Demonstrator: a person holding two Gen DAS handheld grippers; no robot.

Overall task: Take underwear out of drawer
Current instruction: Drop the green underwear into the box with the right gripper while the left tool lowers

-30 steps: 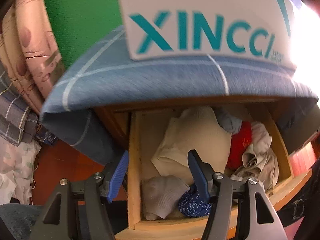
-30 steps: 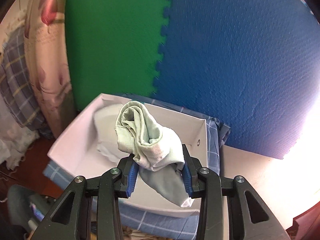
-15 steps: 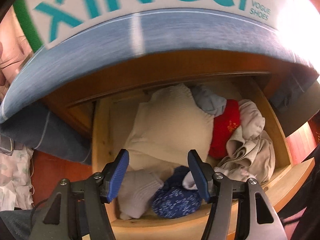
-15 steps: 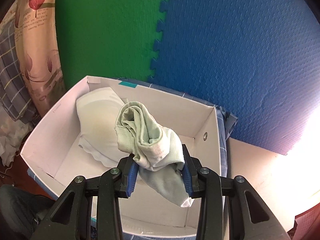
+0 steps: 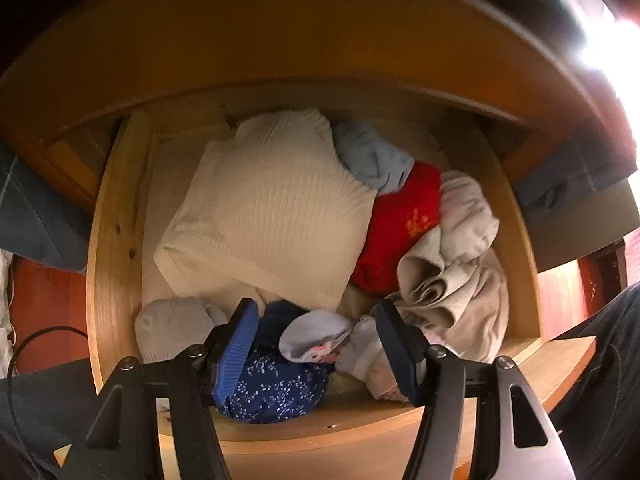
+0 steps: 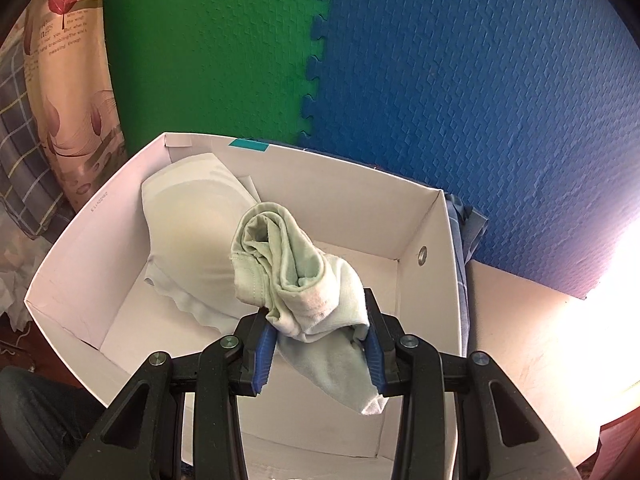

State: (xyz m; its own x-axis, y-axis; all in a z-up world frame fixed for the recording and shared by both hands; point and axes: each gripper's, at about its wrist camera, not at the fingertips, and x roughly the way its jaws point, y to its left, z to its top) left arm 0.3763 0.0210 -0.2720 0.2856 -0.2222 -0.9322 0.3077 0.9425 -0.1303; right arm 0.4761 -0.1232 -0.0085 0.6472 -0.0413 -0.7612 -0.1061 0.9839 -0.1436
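Left wrist view: the left tool hangs wide and empty over the open wooden drawer, which fills mid-frame with a cream knit, a red garment and a navy dotted piece at the bottom.

Right wrist view: the right tool clamps pale green underwear above a white box at lower centre; green and blue foam mats cover the upper frame, with a pale tabletop at lower right.
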